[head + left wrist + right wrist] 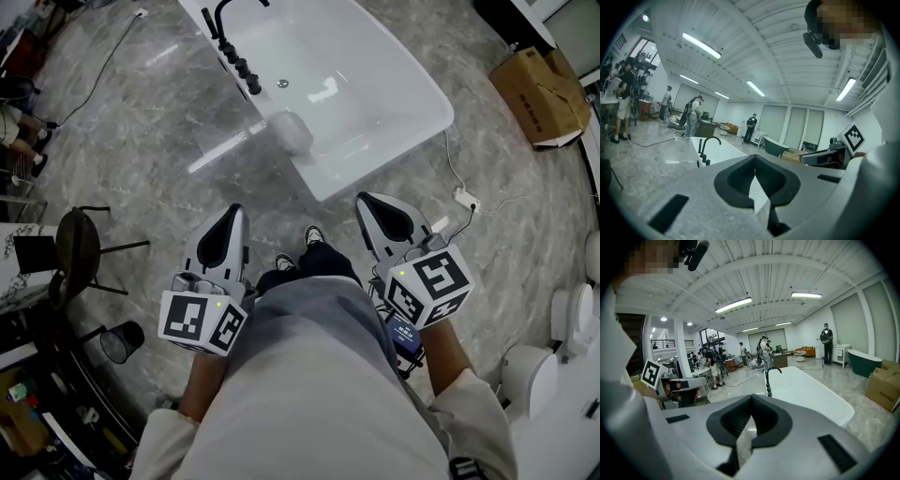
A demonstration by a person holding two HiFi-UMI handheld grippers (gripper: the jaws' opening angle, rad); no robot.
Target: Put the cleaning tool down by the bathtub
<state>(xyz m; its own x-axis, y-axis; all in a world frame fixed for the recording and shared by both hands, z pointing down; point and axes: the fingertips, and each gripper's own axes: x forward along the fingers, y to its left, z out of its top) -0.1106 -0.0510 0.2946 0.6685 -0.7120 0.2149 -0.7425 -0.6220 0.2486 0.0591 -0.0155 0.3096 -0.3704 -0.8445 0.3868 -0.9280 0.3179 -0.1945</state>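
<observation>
The white bathtub (439,111) with a black faucet (232,39) stands on the marble floor ahead of me. A pale grey rounded object (292,131) lies at the tub's near left corner; I cannot make out what it is. My left gripper (233,210) is held at waist height, short of the tub, its jaws together and empty. My right gripper (364,199) hangs beside it, level with it and also shut on nothing. In the left gripper view the shut left gripper (754,165) points past the tub (719,152). In the right gripper view the right gripper (751,401) faces the tub (811,392).
A cardboard box (539,94) lies at the far right. A white power strip (466,198) and its cable lie by the tub's near end. A black chair (80,246) and a wire bin (122,340) stand at left, white toilets (534,375) at right. People stand far off.
</observation>
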